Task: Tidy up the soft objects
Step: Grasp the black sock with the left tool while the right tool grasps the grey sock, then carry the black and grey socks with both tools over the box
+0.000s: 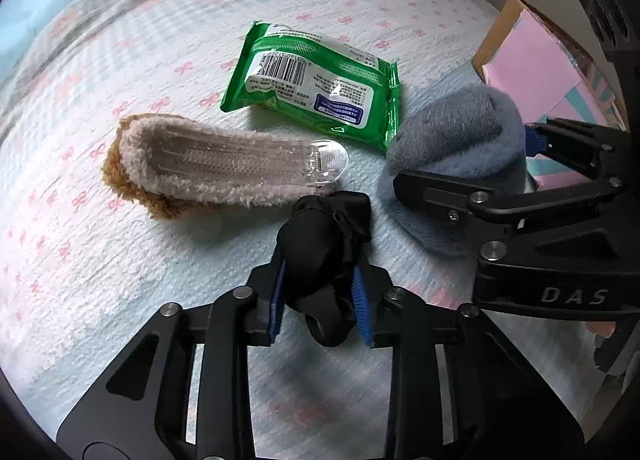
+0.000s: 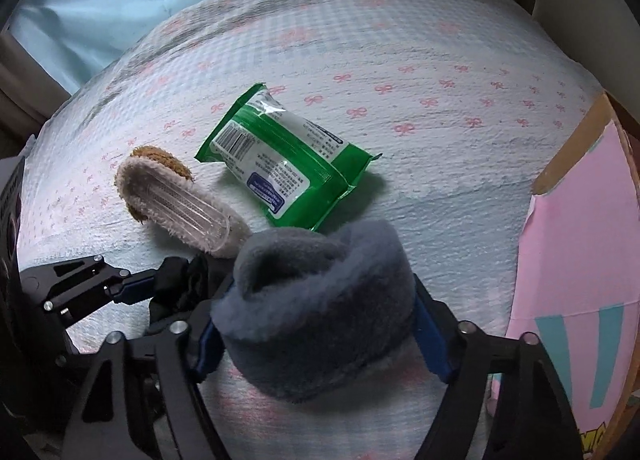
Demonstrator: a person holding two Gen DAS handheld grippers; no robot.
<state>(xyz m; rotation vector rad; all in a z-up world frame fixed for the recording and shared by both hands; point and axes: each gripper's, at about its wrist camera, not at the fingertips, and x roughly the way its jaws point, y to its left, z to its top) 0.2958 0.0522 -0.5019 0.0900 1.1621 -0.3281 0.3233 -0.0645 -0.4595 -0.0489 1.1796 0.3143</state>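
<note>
On the bed: a pale blue quilted cover (image 1: pixel 120 260) with pink bows lay under everything; four soft items sat grouped near its middle.
Left gripper (image 1: pixel 322 300): pointed steeply down, its blue-padded fingers (image 1: pixel 362 300) pressed against both sides of a black fabric bundle (image 1: pixel 320 244), which bulged out ahead of the tips and rested on the cover.
Right gripper (image 2: pixel 316 324): also angled down, fingers (image 2: pixel 430 336) set against both sides of a grey-blue fleece roll (image 2: pixel 316 300), squeezing it; the roll's lower edge lay on the cover.
Spacing: the two grippers worked side by side, the black bundle just left of the fleece roll, close but whether touching could not be told.
Fuzzy slipper (image 1: pixel 208 171): lay sole-up with a clear ribbed plastic insert on it, brown pile at the far-left end; its right tip was just beyond the black bundle.
Green wipes pack (image 1: pixel 316 87): lay flat, barcode side up, farther off than the slipper, its right corner next to the fleece roll.
Cardboard box (image 2: pixel 576 260): pink-printed, stood at the right edge of the bed, just right of the right gripper.
</note>
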